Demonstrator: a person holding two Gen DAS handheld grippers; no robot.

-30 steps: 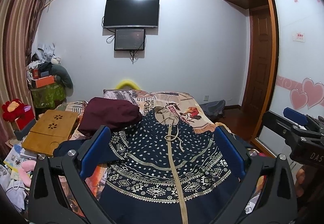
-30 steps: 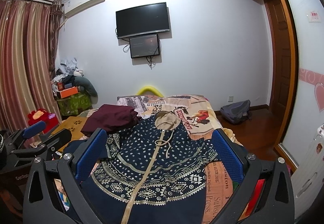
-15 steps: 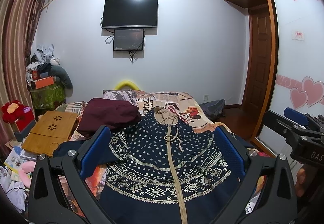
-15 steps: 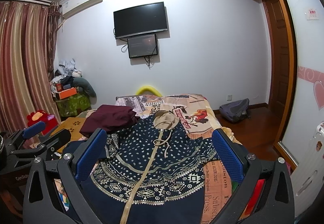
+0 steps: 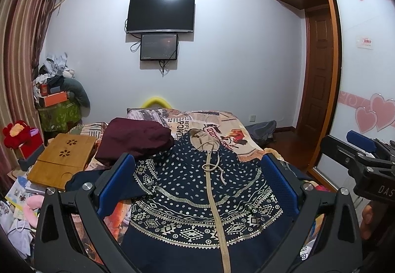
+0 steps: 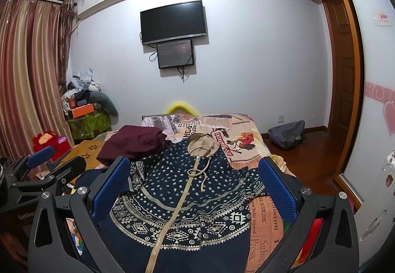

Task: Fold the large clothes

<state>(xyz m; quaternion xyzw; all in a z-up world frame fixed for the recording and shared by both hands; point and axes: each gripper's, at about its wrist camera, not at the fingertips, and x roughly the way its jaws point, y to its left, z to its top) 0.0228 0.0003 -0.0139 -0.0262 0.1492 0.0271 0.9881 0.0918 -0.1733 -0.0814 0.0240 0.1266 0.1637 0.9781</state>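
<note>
**Observer:** Where's the garment, and what have you got hold of?

**Me:** Nothing yet. I've got the left gripper (image 5: 197,184) spread wide and empty above the navy patterned hoodie (image 5: 197,199), and the right gripper (image 6: 195,186) is equally wide and empty. The hoodie lies face up on the bed (image 6: 246,130), zipper (image 5: 217,211) running toward me, beige hood (image 5: 203,141) at the far end. Its left shoulder seems to touch a folded maroon garment (image 5: 134,137).

**Observer:** So how do you start well?

**Me:** I'd say the sleeves come first. I can't see either cuff clearly, so I'd lower each gripper to an outer edge, pinch a single layer, and fold inward toward the zipper, keeping the drawstring (image 5: 216,169) from bunching underneath.
</note>
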